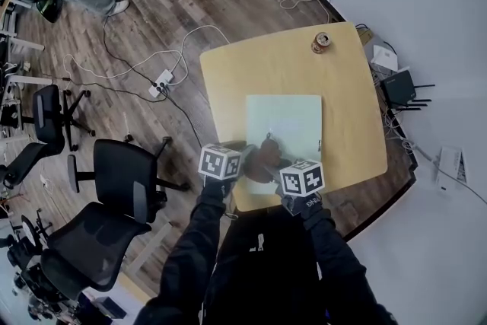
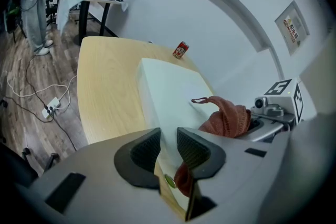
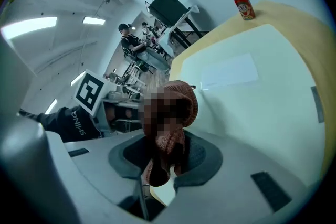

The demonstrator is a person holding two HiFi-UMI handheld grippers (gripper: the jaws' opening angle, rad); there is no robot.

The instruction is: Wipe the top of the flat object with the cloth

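1. Two grippers meet at the near edge of the pale flat board point(image 1: 285, 122), which lies on the wooden table point(image 1: 236, 72)
2. Right gripper point(image 3: 164, 162) pinches the rust-red knitted cloth point(image 3: 168, 152), bunched up above its jaws over that near edge
3. Left gripper point(image 2: 168, 147) has its jaws a narrow gap apart, with nothing clearly clamped
4. Cloth looks soft, light and floppy, so it is probably best held by the bunch; the board seems stiff and smooth and may slide

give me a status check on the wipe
Right gripper shut on reddish-brown cloth, over white board near edge. Left gripper fingers slightly apart, empty. Board top bare; soda can stands off it at far table corner.
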